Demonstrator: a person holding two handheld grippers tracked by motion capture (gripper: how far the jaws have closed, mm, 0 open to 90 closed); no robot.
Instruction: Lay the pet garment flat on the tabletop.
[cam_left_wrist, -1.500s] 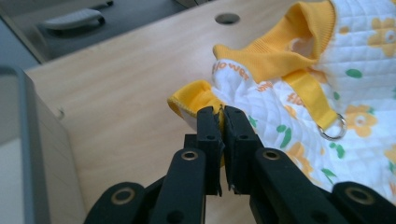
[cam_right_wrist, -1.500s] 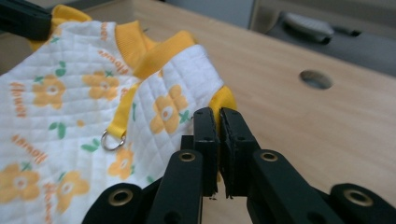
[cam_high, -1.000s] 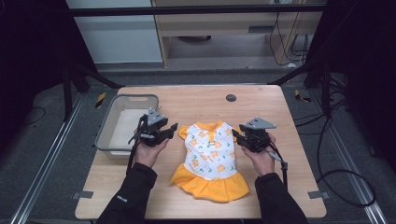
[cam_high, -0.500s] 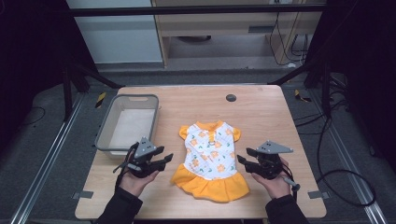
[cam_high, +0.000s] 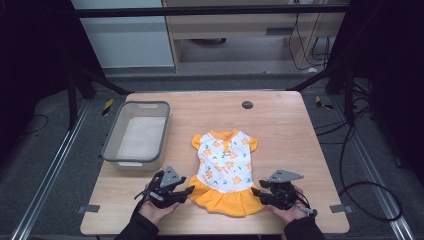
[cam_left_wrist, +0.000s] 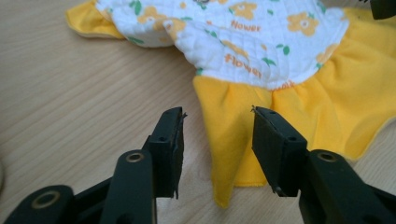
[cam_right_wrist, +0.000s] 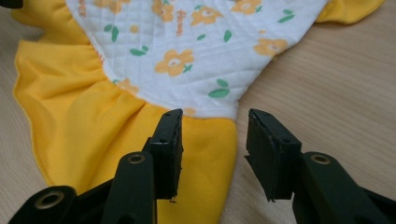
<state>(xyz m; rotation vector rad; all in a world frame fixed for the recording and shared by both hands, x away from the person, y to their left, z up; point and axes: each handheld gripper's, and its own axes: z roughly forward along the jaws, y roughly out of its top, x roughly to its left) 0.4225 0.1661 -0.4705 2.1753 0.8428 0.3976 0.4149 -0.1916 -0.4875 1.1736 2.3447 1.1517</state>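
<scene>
The left gripper (cam_high: 186, 190) and right gripper (cam_high: 256, 191) are held open at the yellow skirt corners of the little dress (cam_high: 224, 167), which is not yet pinched.

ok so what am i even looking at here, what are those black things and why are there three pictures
A person sits at a wooden table and holds a hand-held grasping tool in each hand: the left tool and the right tool. Each has two black jaws and carries its own small camera.

The wide picture comes from a fixed camera above the table, looking forward and down; the forearms enter at the bottom. The other two pictures come from the tools' cameras, looking along their jaws.

On the table lies a small dress, spread flat, with a white flowered top and an orange-yellow skirt. Left of it stands a grey plastic bin, and a dark round spot shows near the far edge.

Nothing is held. Both tools are open, each at one lower corner of the skirt: the left tool and the right tool frame the hem without pinching it.
</scene>
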